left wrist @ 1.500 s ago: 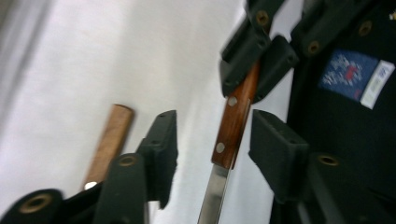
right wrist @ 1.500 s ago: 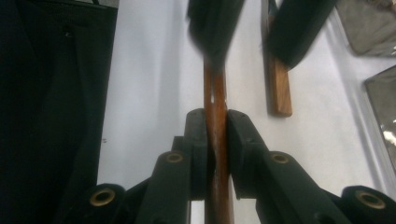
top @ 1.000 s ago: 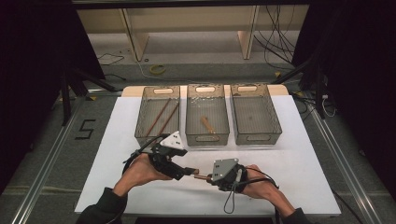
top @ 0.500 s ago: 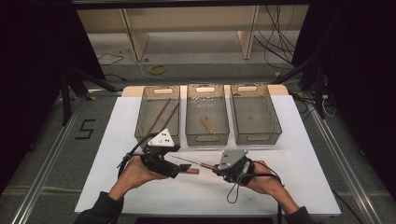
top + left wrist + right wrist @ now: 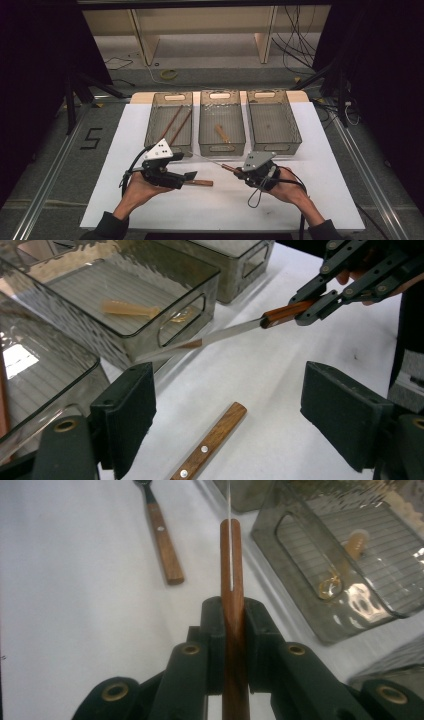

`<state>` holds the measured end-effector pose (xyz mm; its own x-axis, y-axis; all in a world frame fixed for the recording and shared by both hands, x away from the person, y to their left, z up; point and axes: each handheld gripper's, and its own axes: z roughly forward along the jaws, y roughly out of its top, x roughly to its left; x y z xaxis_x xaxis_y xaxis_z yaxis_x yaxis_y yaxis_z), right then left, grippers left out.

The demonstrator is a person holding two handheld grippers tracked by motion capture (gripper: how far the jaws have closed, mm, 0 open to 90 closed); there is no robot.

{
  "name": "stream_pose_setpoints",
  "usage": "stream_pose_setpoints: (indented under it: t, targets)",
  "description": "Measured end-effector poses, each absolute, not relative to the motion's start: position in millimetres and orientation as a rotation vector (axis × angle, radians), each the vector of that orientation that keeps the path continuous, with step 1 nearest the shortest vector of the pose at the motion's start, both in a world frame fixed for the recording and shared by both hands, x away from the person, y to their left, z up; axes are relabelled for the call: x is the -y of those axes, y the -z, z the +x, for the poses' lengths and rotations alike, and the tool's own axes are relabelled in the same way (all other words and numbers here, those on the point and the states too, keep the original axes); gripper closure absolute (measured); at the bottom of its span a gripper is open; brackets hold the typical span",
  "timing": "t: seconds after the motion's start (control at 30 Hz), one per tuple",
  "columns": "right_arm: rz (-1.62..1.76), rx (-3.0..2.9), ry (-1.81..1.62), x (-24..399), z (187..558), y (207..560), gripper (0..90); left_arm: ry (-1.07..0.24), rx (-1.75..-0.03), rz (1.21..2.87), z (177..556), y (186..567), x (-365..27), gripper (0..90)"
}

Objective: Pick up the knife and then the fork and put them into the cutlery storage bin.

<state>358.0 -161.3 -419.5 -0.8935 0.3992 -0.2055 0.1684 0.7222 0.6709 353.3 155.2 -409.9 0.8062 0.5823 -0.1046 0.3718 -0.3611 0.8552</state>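
Now sorting cutlery: one knife lifted, one wooden-handled piece lying loose.

From the high view, my right gripper point(image 5: 239, 172) pinches a knife point(image 5: 212, 162) near the middle bin point(image 5: 222, 145), while my left gripper point(image 5: 192, 176) has just been opening, nothing between its jaws. Through the left gripper view, the wooden handle point(image 5: 210, 442) lies on the desk point(image 5: 280, 390) between spread jaws. Through the right gripper view, pads squeeze the knife handle point(image 5: 232, 600). Next, I judge, the knife must be carried over a bin and released.

Knife point(image 5: 235, 330): wooden handle, thin steel blade, held off table, blade tip by middle bin's front wall. Second wooden-handled utensil point(image 5: 210, 445): two rivets, lies flat on white table, near front edge.
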Motion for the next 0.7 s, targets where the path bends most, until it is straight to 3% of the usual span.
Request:
stream_pose_setpoints:
  t: [0.7]
  targets:
    - [0.598,-2.506,-1.001,182.5,376.6,411.3,81.7,-0.291,-0.810,1.903,351.7,443.9,-170.9,20.0]
